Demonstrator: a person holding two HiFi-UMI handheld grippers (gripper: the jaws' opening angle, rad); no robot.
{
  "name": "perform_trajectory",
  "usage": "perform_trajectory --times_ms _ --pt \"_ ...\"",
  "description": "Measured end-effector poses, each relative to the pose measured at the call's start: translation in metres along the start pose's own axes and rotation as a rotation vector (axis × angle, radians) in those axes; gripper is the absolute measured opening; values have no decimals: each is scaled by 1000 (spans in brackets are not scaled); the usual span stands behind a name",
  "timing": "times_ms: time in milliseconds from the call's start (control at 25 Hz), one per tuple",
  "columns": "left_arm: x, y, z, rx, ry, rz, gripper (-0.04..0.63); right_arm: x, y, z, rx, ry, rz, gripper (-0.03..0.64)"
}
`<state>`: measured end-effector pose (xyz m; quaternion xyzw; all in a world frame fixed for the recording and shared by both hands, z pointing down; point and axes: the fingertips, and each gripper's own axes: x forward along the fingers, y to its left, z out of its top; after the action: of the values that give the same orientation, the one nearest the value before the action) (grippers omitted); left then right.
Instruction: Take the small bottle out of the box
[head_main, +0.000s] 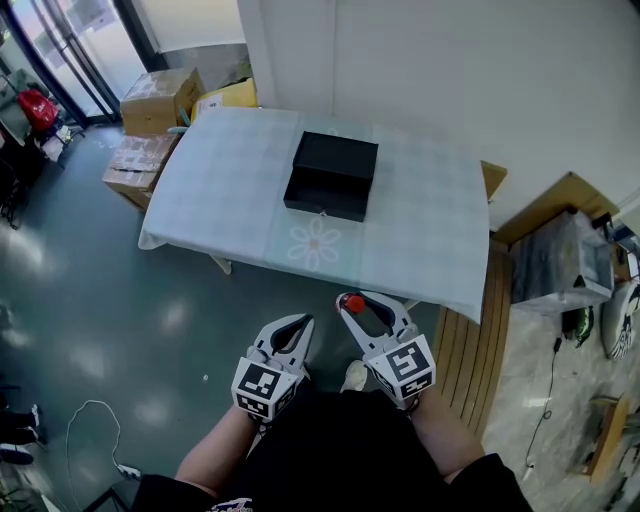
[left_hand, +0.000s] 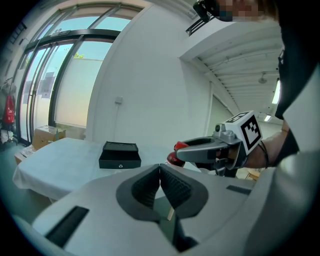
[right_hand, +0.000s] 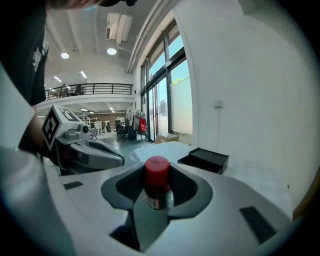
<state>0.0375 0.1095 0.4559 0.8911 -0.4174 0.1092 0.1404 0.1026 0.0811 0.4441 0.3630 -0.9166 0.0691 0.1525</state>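
A small bottle (right_hand: 157, 182) with a red cap sits upright between the pads of my right gripper (right_hand: 157, 190), which is shut on it. In the head view the red-capped bottle (head_main: 354, 303) shows at the tip of the right gripper (head_main: 358, 308), held low in front of the person, off the table. My left gripper (head_main: 292, 328) hangs beside it, shut and empty; its fingertips (left_hand: 161, 172) meet. The black box (head_main: 332, 175) stands open on the table (head_main: 230, 190), its lid tilted back. From the left gripper view I see the box (left_hand: 120, 156) and the right gripper (left_hand: 210, 150).
The table wears a pale checked cloth and stands against a white wall. Cardboard boxes (head_main: 160, 100) lie on the floor at its far left. Wooden slats (head_main: 470, 360) and a wrapped bundle (head_main: 560, 262) are at the right. A white cable (head_main: 85, 420) lies on the glossy floor.
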Motion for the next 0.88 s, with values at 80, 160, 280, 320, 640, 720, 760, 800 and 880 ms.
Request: perform_trajectory --times_ms 80,160,280,320,640,720,760,800,880 --pt "0 -5 -1 -3 2 7 28 -4 0 -3 0 1 10 161" --pt "1 -9 -2 -11 0 18 28 -8 -1 -4 -2 3 18 161" --pt "3 -14 -3 -9 0 26 28 -11 -2 -6 -7 1 31 161" --pt "3 -16 -3 -7 0 28 29 -12 -1 -7 -8 0 36 161" --pt "-3 -25 -5 -5 -6 56 28 -19 3 -11 -23 0 60 161" --pt "-4 -27 -5 -9 -8 63 28 -21 2 -10 -23 -4 63 161" --pt "-4 -28 -5 -11 -9 66 28 -22 2 -10 -24 -6 65 161" --pt "-4 -29 -4 -9 -10 66 28 -23 2 -9 -24 -8 67 161" --pt "-4 -32 -3 -2 -12 66 28 -25 2 -9 -27 -10 70 161"
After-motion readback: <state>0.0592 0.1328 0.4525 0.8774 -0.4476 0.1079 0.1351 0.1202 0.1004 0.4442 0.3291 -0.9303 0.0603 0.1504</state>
